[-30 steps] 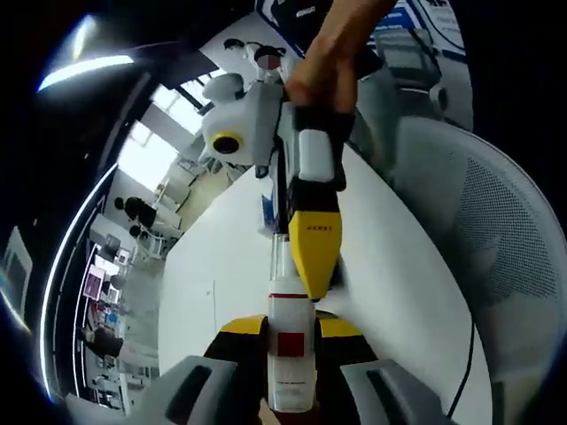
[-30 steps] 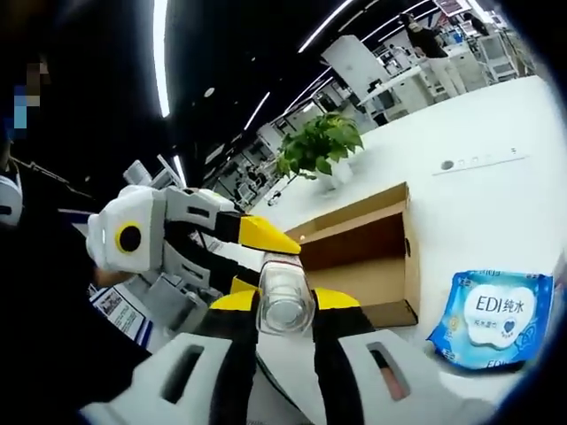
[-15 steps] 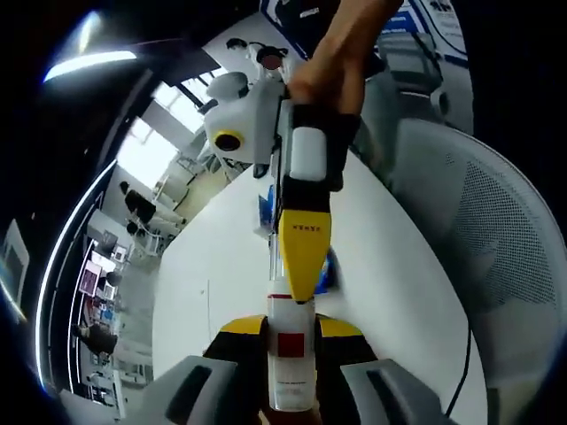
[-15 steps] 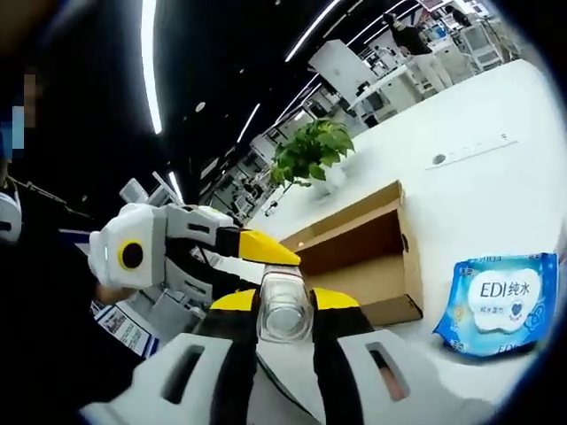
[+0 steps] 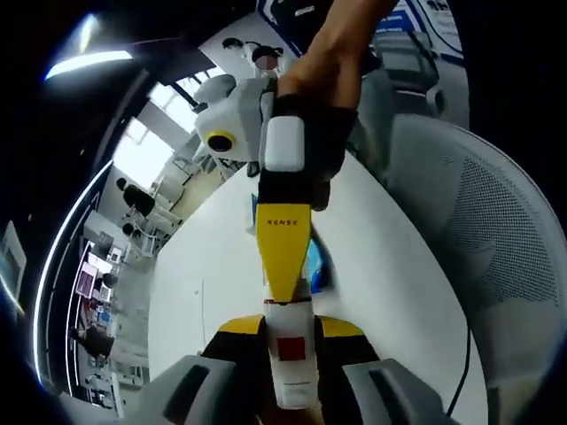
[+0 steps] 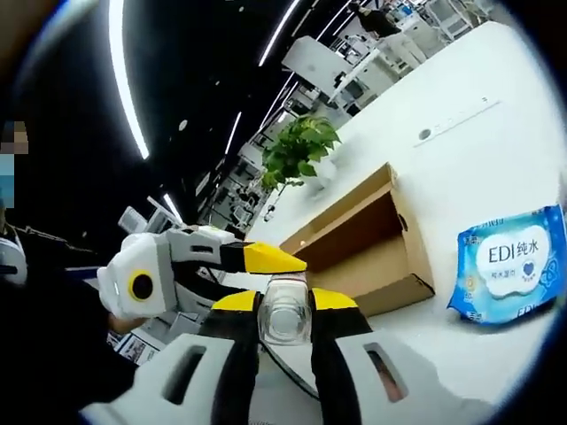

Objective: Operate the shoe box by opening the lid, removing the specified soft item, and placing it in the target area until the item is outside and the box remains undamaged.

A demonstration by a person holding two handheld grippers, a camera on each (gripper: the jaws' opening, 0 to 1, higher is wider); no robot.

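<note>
While both of your grippers meet on the same clear bottle [image 5: 292, 367], each claw is narrowed against it. In the left gripper view, your left gripper [image 5: 292, 390] pinches the bottle's labelled body between its jaws, the red square of the label facing the camera. Your right gripper [image 5: 283, 257] comes down from above in your hand [image 5: 323, 75], and its yellow tip sits on the bottle's upper end.

In the right gripper view, your right gripper [image 6: 285, 323] is closed around the bottle [image 6: 285, 314], seen end-on as a clear round shape between the jaws. The left gripper [image 6: 213, 266] reaches in from the left, its yellow jaw just above the bottle.

The shoe box [image 6: 368, 243] stands open on the white bench [image 6: 496, 115], its brown inside facing you and its lid raised behind. A blue pack of wipes [image 6: 514, 274] lies outside the box, just beside its front corner, near the bench's front edge. A potted plant [image 6: 297, 155] stands behind the box. A mesh office chair [image 5: 483, 230] sits against the bench's edge.
</note>
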